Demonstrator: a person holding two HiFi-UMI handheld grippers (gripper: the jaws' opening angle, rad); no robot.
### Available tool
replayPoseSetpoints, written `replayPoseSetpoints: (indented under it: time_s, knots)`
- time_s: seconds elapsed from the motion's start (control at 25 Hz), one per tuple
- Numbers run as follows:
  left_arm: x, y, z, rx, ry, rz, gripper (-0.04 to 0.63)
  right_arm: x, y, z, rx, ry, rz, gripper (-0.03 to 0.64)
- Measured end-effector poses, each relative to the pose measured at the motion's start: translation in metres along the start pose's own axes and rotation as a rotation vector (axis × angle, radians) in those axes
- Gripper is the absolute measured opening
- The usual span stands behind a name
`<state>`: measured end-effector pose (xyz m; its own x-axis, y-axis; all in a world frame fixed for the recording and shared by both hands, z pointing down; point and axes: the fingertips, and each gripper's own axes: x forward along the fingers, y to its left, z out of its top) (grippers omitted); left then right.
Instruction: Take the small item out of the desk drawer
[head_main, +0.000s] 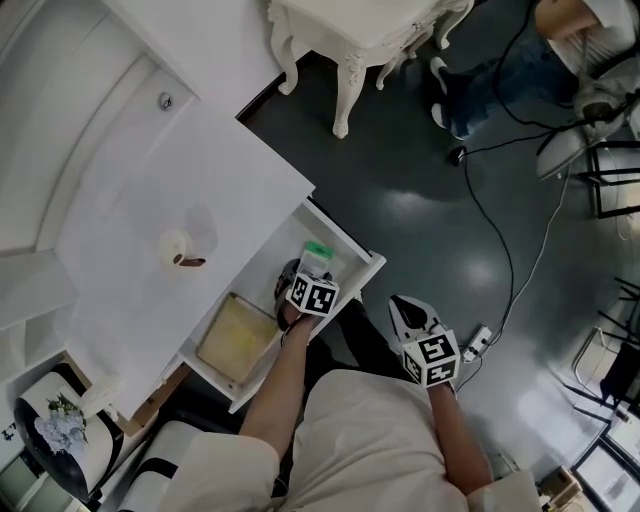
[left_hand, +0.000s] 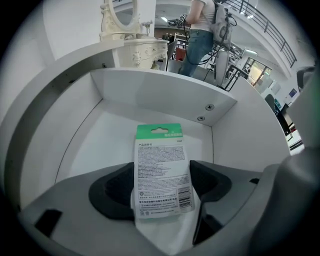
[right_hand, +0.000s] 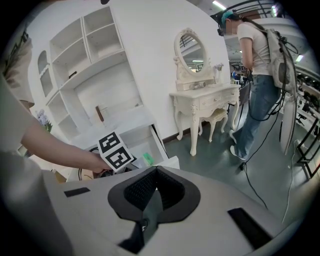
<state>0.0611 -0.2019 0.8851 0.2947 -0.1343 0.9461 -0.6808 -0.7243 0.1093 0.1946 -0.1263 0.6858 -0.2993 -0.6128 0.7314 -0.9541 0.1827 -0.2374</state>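
The desk drawer (head_main: 362, 266) stands pulled out. A small flat packet (head_main: 318, 256) with a green top and a printed white label lies in its right end. My left gripper (head_main: 303, 292) reaches into the drawer (left_hand: 150, 92) from above. In the left gripper view its jaws (left_hand: 162, 177) stand wide on either side of the packet (left_hand: 160, 170), and the dark pads sit beside its edges without squeezing it. My right gripper (head_main: 410, 312) hangs over the dark floor to the right of the drawer. Its jaws (right_hand: 152, 192) are shut with nothing between them.
A yellowish flat box (head_main: 238, 338) fills the drawer's left part. A small round thing (head_main: 178, 250) sits on the white desk top. A white dressing table (head_main: 360, 40) stands beyond, with a person (right_hand: 260, 75) next to it. Cables (head_main: 500, 230) and a power strip (head_main: 478, 340) lie on the floor.
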Motion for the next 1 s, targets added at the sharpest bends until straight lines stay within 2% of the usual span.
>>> replayPoseSetpoints:
  time_s: [0.52, 1.0]
  knots:
    - [-0.026, 0.009, -0.004, 0.058, -0.051, -0.043, 0.354, -0.015, 0.013, -0.002, 0.015, -0.035, -0.029, 0.025]
    - [-0.096, 0.001, 0.001, 0.123, -0.186, -0.058, 0.354, -0.023, 0.059, -0.011, 0.006, -0.060, -0.021, 0.025]
